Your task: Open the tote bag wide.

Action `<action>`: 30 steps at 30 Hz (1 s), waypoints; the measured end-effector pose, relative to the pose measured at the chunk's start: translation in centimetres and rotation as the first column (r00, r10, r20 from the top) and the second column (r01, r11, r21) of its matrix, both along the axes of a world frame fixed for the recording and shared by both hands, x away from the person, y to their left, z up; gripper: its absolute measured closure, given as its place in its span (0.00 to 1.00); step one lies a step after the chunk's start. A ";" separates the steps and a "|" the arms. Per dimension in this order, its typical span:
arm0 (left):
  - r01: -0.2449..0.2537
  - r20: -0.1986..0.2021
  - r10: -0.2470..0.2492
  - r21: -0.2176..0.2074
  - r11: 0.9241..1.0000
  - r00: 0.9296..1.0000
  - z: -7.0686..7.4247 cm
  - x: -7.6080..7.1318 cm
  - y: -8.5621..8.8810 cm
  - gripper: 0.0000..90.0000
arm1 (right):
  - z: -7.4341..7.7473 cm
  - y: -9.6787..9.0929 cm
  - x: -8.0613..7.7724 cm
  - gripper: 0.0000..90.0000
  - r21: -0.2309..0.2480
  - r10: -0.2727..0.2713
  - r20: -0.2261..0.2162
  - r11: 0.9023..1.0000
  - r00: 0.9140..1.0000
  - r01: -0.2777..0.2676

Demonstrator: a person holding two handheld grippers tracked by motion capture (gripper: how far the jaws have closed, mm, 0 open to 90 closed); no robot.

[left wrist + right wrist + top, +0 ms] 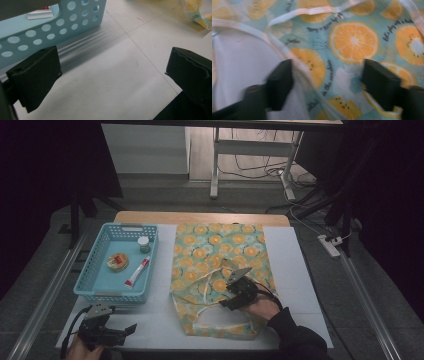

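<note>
One claw (328, 85) straddles the orange-print bag (352, 45), jaws apart.

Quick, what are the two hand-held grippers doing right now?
Left hand-held gripper: open, holding nothing, over the white table.
Right hand-held gripper: open, jaws around the orange-print bag, not pressing it.

1. The white-topped counter (300, 270) carries everything; the perforated light-blue plastic basket (97, 270) sits on its left side.
2. In the basket lie a small round lidded jar (144, 244) at the back, a flat round tin (117, 261) before it to the left, and a slim white tube (137, 272) to the right.
3. The orange-slice printed cloth bag (220, 250) lies flat to the right of the basket.
4. My left fingers (129, 329) rest before the basket, at the near edge.
5. My right fingers (279, 82) are over the bag's near end, beside its white strap handles (210, 324).
</note>
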State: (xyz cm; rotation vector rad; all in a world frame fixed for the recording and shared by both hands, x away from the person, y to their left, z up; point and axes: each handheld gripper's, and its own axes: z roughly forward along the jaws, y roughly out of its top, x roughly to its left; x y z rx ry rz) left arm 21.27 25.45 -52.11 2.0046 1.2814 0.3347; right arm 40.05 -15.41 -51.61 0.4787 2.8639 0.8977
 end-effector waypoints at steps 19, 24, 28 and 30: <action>0.002 0.000 -0.002 0.006 1.000 1.000 0.0 0.0 -0.1 0.00 | 1.5 0.1 0.3 1.00 0.071 0.011 0.002 0.997 1.000 -0.011; 0.003 0.000 -0.003 0.005 1.000 1.000 0.0 0.0 -0.1 0.00 | 2.2 -0.3 0.7 1.00 0.112 -0.034 -0.008 0.993 0.999 0.034; 0.003 0.000 -0.003 0.006 1.000 1.000 0.0 0.0 -0.1 0.00 | 2.7 -0.7 1.0 1.00 0.130 -0.049 -0.030 0.990 0.998 0.053; 0.003 0.000 -0.003 0.006 1.000 1.000 0.0 0.0 -0.1 0.00 | 2.7 -0.8 1.1 1.00 0.128 -0.051 -0.044 0.990 0.998 0.057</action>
